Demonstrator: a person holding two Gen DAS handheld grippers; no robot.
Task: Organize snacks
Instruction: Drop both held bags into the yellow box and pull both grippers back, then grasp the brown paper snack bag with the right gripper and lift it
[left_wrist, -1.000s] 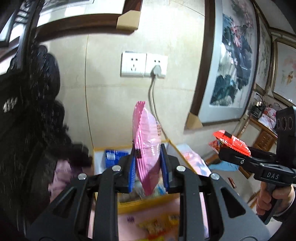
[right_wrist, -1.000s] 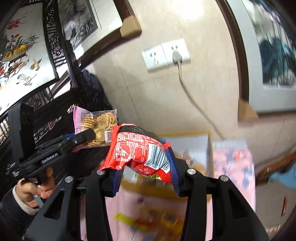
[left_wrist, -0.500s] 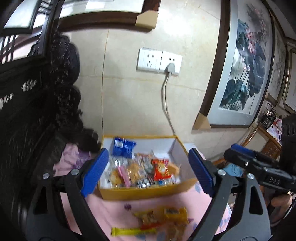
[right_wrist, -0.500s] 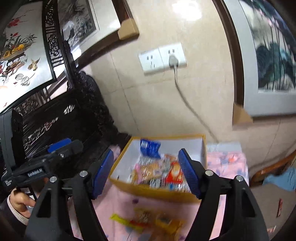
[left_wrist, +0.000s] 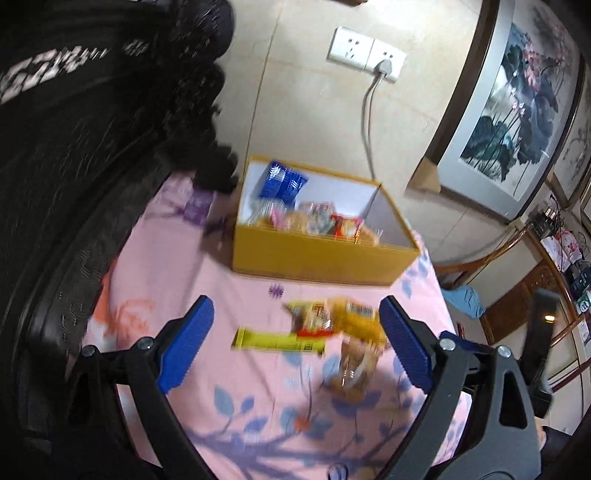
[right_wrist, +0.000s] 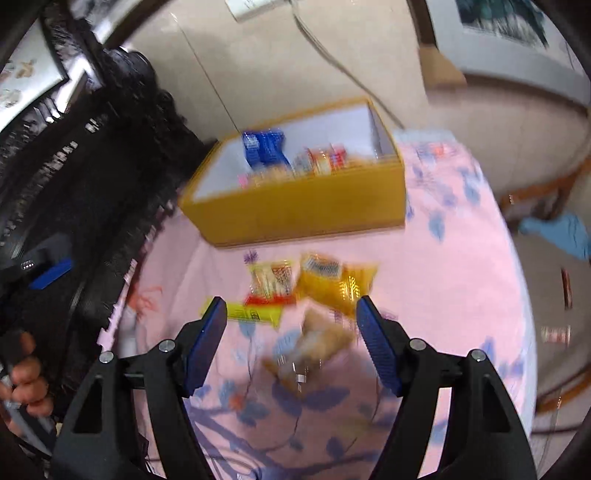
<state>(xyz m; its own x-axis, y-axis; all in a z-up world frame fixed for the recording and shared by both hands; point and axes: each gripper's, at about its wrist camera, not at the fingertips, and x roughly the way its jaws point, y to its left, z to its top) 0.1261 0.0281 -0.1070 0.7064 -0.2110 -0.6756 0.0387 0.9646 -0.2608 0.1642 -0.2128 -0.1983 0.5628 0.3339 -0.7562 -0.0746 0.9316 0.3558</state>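
Left wrist: empty, wide-apart left tongs (left_wrist: 295, 341) above loose snack packets (left_wrist: 332, 321).

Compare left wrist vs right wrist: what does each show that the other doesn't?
Left wrist only: the whole lotus painting, the double wall socket with its plug, and a carved wooden cabinet at right.

Right wrist only: the person's hand on the other gripper's handle, and a bird painting at upper left.

Both: the yellow box of snacks, the loose snack packets in front of it, the long yellow bar, the pink floral cloth. The left gripper and right gripper have open, empty jaws.
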